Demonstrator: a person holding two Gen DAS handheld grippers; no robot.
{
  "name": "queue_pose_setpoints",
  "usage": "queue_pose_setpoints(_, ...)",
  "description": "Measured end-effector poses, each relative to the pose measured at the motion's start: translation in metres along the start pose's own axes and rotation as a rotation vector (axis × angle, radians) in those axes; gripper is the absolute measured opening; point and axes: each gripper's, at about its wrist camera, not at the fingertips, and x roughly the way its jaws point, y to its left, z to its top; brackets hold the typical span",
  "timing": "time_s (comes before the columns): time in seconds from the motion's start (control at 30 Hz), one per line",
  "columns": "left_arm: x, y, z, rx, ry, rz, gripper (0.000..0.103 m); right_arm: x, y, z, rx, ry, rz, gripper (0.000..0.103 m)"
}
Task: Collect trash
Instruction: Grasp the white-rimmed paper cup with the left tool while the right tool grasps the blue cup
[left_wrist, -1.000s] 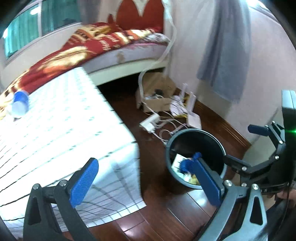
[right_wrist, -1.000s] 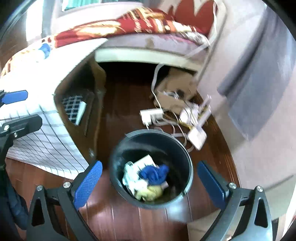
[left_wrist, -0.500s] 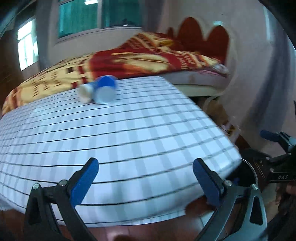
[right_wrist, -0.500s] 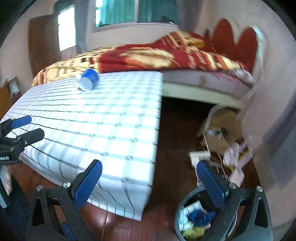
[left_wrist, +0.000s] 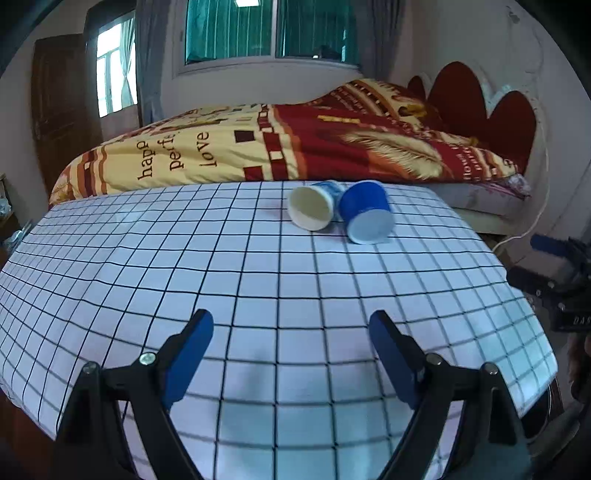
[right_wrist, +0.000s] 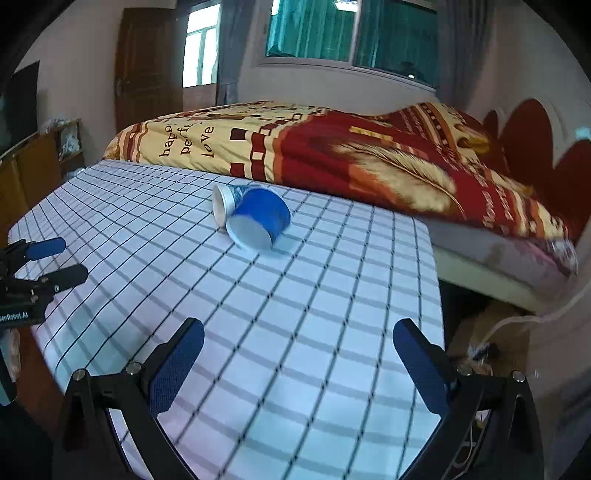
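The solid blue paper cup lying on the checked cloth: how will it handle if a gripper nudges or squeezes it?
The blue cup lies on its side, so a nudge would probably roll it in a curve. It looks like thin paper: likely light and easily crushed. It seems to touch the patterned cup, which may shift too.

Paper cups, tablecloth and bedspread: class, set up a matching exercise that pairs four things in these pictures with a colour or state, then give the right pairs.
Things:
1. Solid blue paper cup
2. Patterned paper cup
3. Tablecloth
4. Bedspread

Descriptions:
A. White with a black grid
B. Lying on its side, cream inside showing
C. Red and yellow, with printed words
D. Lying on its side, pale base showing

Pairs: 1-D, 2-B, 3-A, 4-C
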Motion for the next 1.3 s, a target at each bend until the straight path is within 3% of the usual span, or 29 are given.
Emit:
queue_pose_setpoints(0.27,0.049,0.000,0.022,-0.011,0.035,0.000,0.085,0.079,0.009,0.045,-0.042,0.031,0.026,0.103)
queue_pose_setpoints(0.57,0.084,0.011,0.035,-0.023,0.069,0.032,0.085,0.162,0.019,0.068,-0.099,0.100,0.081,0.103)
queue_pose_setpoints(0.73,0.097,0.020,0.037,-0.020,0.085,0.052,0.085,0.190,0.028,0.084,-0.135,0.086,0.141,0.103)
queue_pose_setpoints(0.8,0.101,0.023,0.039,-0.021,0.091,0.055,0.085,0.196,0.029,0.087,-0.132,0.093,0.179,0.090)
queue_pose_setpoints(0.83,0.103,0.024,0.039,-0.021,0.091,0.059,0.085,0.199,0.029,0.087,-0.126,0.102,0.190,0.075)
queue_pose_setpoints(0.87,0.105,0.024,0.040,-0.022,0.092,0.059,0.085,0.202,0.028,0.086,-0.111,0.118,0.205,0.070)
queue_pose_setpoints(1.03,0.109,0.020,0.042,-0.022,0.090,0.051,0.085,0.194,0.016,0.071,-0.030,0.140,0.216,0.060)
queue_pose_setpoints(1.3,0.119,0.000,0.059,0.022,0.023,0.048,0.085,0.178,-0.008,0.063,0.074,0.115,0.157,0.056)
